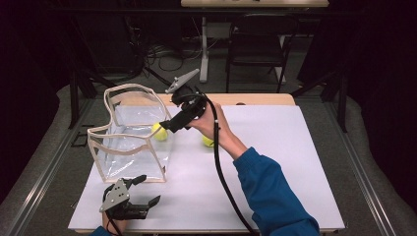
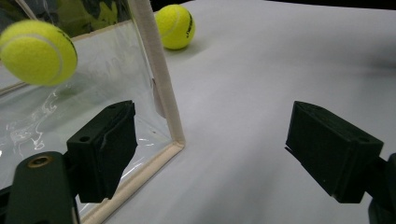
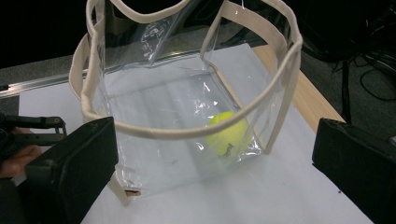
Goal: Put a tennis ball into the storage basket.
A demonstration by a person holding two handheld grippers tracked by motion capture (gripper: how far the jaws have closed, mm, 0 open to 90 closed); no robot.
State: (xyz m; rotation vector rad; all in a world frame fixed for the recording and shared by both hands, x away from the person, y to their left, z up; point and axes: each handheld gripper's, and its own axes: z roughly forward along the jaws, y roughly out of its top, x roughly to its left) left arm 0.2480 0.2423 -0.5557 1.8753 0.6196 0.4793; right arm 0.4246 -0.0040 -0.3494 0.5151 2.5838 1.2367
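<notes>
A clear plastic bag with beige trim stands open on the white table top. One yellow tennis ball is inside it, low by the right-hand wall; the same ball shows through the wall from above, and again from the front. A second tennis ball lies on the table just right of the bag, also. My right gripper hovers over the bag's right rim, open and empty. My left gripper rests near the bag's front corner, open.
A blue-sleeved forearm reaches in from the bottom right, with the right gripper's black cable trailing over the table. A black folding chair and floor cables stand behind the table. The wooden far edge borders the white sheet.
</notes>
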